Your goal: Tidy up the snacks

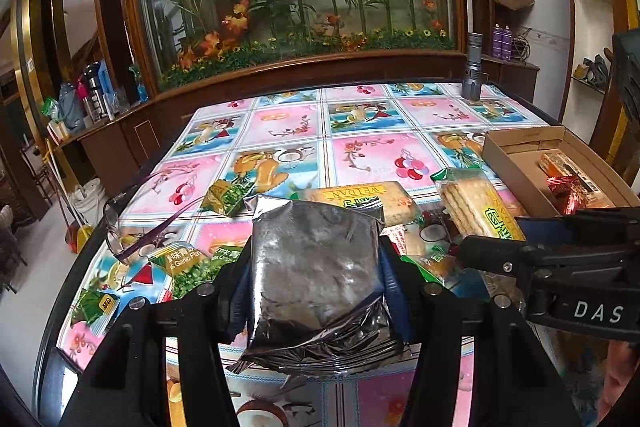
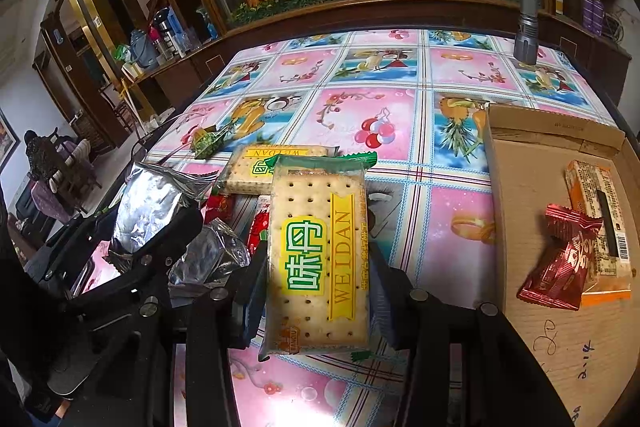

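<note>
My left gripper [image 1: 314, 267] is shut on a silver foil packet [image 1: 316, 267] and holds it above the table. My right gripper [image 2: 318, 267] is shut on a Weidan cracker pack [image 2: 318, 259], also lifted; it shows in the left wrist view [image 1: 476, 207] too. A second Weidan cracker pack [image 2: 256, 167] lies on the table behind. Green pea packets [image 1: 180, 263] and small red snacks [image 2: 218, 207] lie around. The cardboard box [image 2: 520, 195] at right holds a red candy packet [image 2: 560, 263] and an orange-wrapped bar [image 2: 600, 211].
Purple-framed glasses [image 1: 132, 227] lie at the table's left edge. A grey flashlight [image 2: 526, 23] stands at the far right corner. The table carries a pink fruit-print cloth [image 2: 360, 75]. A glass flower display stands behind the table.
</note>
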### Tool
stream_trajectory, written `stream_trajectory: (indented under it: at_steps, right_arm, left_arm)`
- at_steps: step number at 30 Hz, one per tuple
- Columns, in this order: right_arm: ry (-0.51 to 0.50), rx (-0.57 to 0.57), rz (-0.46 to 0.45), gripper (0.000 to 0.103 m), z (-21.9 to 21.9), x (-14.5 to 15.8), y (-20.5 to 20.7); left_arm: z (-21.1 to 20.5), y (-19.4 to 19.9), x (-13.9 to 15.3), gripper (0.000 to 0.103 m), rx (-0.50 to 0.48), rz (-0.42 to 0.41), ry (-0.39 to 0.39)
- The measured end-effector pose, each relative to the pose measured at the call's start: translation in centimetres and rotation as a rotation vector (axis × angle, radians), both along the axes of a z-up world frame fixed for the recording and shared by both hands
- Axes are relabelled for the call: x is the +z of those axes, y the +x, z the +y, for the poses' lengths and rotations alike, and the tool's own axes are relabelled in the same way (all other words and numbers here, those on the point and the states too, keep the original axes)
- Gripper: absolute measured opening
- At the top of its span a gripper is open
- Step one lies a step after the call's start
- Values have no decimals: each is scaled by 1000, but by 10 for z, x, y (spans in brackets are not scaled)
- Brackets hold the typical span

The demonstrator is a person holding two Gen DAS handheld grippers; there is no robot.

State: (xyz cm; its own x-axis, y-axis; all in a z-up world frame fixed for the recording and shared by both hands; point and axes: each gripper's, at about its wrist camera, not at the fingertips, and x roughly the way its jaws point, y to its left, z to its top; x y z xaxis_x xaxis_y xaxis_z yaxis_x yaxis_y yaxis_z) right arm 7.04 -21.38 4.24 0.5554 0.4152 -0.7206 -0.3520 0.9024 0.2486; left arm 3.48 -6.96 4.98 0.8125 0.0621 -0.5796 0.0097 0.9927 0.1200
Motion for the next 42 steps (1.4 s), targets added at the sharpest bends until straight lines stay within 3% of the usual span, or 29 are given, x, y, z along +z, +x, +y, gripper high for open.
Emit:
stream_trajectory:
  at_steps: [12, 42]
  right_arm:
    - [5, -2, -2, 50, -1, 1, -1]
    - [63, -18, 6, 50, -14, 7, 3]
  left_arm:
    - [-5, -3, -1, 55, 0, -15, 40]
    - [0, 2, 0, 55, 8, -4, 11]
